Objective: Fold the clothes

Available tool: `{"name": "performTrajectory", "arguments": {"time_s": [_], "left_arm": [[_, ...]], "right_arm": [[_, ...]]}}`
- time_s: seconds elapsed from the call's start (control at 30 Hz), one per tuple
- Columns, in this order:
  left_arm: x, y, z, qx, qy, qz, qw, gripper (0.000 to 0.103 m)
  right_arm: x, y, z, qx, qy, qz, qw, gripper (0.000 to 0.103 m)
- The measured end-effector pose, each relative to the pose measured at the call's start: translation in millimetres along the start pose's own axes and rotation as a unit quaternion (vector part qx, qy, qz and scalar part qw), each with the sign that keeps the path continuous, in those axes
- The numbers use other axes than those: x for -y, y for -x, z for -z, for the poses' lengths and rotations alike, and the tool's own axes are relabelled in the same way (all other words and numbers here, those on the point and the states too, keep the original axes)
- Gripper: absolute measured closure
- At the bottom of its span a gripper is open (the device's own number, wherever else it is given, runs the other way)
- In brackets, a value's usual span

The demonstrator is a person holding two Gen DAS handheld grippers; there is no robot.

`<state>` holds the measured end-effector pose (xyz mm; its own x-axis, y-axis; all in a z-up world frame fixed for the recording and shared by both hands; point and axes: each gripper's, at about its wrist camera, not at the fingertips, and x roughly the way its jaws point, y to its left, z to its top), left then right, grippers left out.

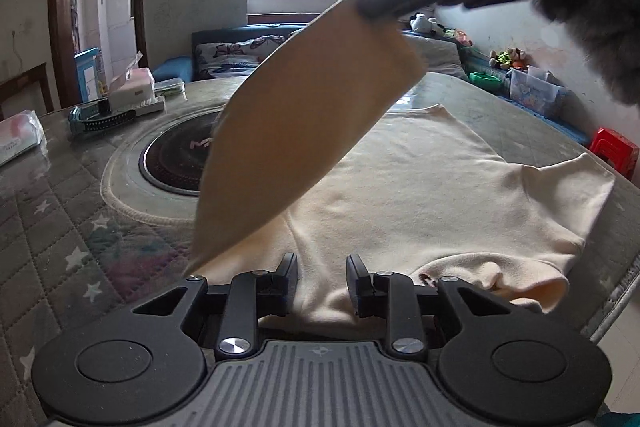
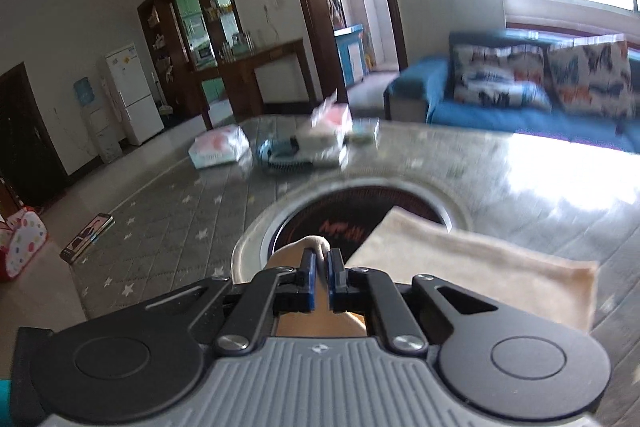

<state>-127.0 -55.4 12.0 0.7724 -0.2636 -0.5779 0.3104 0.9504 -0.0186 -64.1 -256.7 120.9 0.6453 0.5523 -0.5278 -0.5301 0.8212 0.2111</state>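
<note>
Left wrist view: the shirt lies flat on the bench; left tongs hang released above its collar, while one sleeve is lifted across. Right wrist view: right tongs clench that sleeve's cuff. First fold only begun; body unfolded.

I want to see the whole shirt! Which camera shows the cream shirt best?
The left wrist view: the cream shirt lies spread on the table, one sleeve lifted by the right hand-held gripper. The right wrist view shows only a pinched bit and one flat piece.
</note>
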Motion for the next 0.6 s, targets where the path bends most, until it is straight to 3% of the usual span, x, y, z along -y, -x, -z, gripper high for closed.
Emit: {"name": "performTrajectory", "arguments": {"time_s": [0.07,0.27,0.6], "left_arm": [[-2,0,1,-0.002,0.003,-0.014,0.9999,0.061],[-6,4,4,-0.005,0.009,-0.039,0.9992,0.061],[-8,15,11,-0.009,-0.001,-0.042,0.9991,0.061]], "right_arm": [[0,13,-5,0.016,0.007,0.009,1.0,0.098],[4,45,-3,0.034,0.01,0.037,0.999,0.098],[48,50,57,-0.048,-0.094,0.098,0.99,0.098]]}}
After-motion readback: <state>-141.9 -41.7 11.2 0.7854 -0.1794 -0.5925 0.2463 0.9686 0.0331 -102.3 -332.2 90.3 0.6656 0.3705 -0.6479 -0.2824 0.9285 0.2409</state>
